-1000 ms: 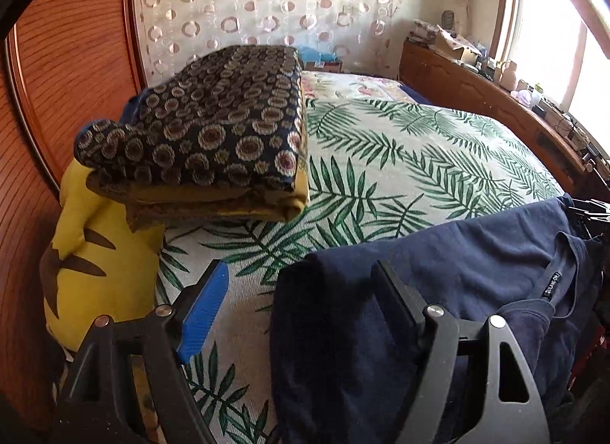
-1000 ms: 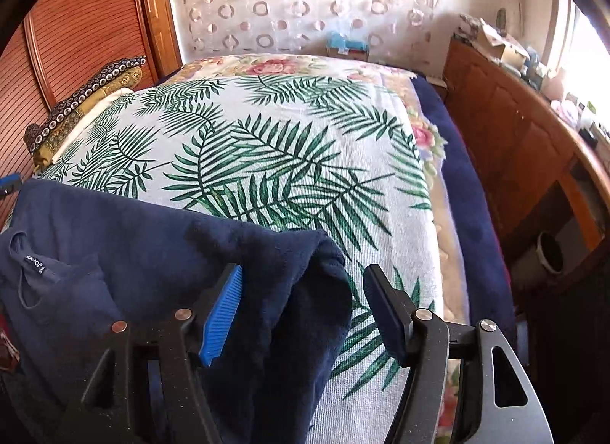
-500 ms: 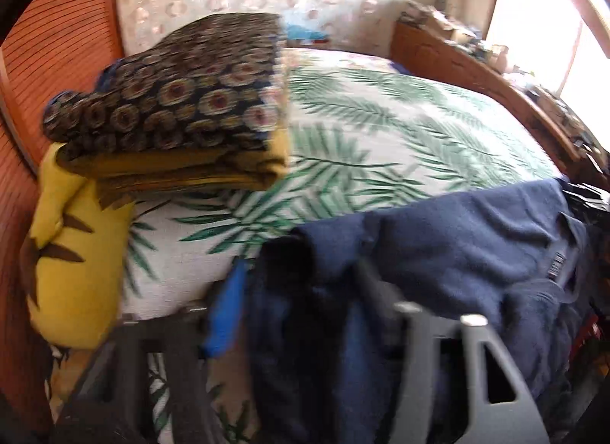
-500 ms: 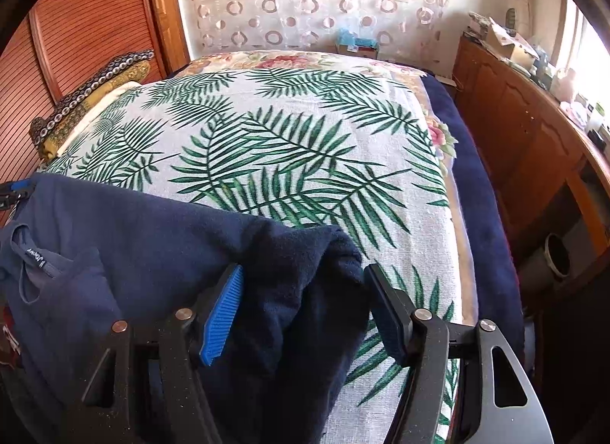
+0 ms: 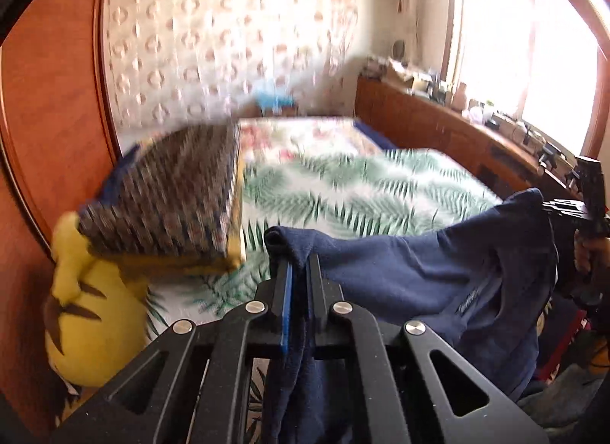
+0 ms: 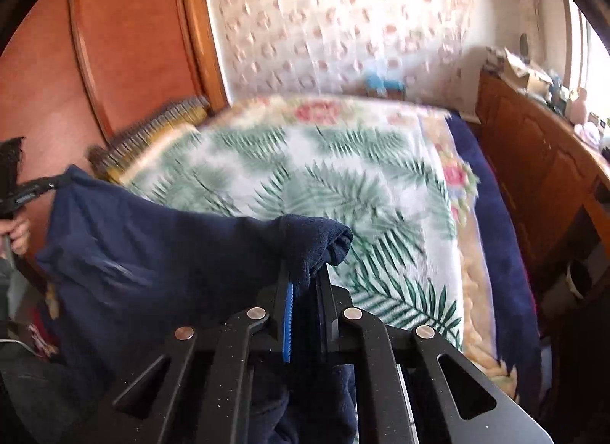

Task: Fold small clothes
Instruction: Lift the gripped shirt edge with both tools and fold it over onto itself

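Observation:
A navy blue garment (image 5: pixel 400 272) hangs stretched between my two grippers above the near edge of the bed. My left gripper (image 5: pixel 297 253) has its jaws closing, with the pads pressed on one bunched corner of the cloth. In the right wrist view the same navy garment (image 6: pixel 152 253) spreads to the left. My right gripper (image 6: pixel 305 272) is also closing, its pads pinching the other bunched corner. The garment's lower part drops out of sight below both grippers. A hand (image 5: pixel 583 253) holds the far gripper at the right edge.
The bed carries a white palm-leaf cover (image 5: pixel 362 184). A folded dark patterned blanket stack (image 5: pixel 171 196) and a yellow plush cushion (image 5: pixel 91 314) lie at its left side by red-brown wooden panels (image 5: pixel 49 119). A cluttered wooden cabinet (image 6: pixel 533 161) runs along the right.
Both grippers went from open around the garment's corners to clamped on them. Both have risen, lifting the navy garment off the bed, and the views now tilt higher toward the wall.

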Motion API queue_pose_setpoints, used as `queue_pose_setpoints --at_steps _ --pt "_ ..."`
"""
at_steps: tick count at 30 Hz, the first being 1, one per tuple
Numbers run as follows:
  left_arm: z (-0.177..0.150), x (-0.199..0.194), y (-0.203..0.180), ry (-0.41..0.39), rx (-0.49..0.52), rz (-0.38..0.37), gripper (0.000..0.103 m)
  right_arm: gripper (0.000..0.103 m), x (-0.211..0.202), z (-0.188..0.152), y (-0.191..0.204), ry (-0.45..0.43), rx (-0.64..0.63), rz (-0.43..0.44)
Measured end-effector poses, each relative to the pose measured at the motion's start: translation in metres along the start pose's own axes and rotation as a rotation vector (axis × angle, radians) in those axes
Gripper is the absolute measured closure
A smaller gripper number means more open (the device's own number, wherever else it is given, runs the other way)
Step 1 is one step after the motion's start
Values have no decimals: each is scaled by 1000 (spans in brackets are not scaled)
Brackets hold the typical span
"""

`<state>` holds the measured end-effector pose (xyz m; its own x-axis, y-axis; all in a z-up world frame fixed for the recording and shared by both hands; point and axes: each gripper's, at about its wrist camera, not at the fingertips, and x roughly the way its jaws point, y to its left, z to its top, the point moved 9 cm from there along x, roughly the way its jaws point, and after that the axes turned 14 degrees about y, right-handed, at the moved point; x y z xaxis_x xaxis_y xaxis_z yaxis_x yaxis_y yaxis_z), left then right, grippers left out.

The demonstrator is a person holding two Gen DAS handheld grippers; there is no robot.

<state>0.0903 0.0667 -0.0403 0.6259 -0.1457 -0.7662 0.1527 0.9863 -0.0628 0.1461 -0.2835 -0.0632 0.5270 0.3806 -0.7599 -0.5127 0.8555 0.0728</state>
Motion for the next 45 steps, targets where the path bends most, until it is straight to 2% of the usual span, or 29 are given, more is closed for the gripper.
queue_pose_setpoints --at_steps 5,13,21,27,32,35,36,39,43,45 --pt "31 -48 -14 -112 22 -37 96 94 -62 9 4 -51 -37 -48" --pt "64 -133 -16 -301 25 -55 96 94 -178 21 26 -207 -106 -152" --pt "93 -202 -13 -455 32 -48 96 94 -268 30 53 -345 -165 -250" --pt "104 -230 -14 -531 42 -50 96 94 -313 26 72 -423 -196 -274" --pt "96 -232 -7 -551 23 -58 96 94 -322 12 74 -446 -202 -267" --pt "97 -221 -4 -538 13 -49 96 94 -305 11 69 -429 -194 -265" --pt "101 -211 0 -524 8 -48 96 94 -301 9 71 -426 -195 -268" --pt "115 -181 2 -483 14 -15 96 94 -279 32 68 -401 -193 -290" --pt "145 -116 12 -402 17 28 96 94 -232 78 47 -331 -169 -314" --pt "165 -71 20 -364 24 66 96 94 -196 98 32 -289 -148 -328"
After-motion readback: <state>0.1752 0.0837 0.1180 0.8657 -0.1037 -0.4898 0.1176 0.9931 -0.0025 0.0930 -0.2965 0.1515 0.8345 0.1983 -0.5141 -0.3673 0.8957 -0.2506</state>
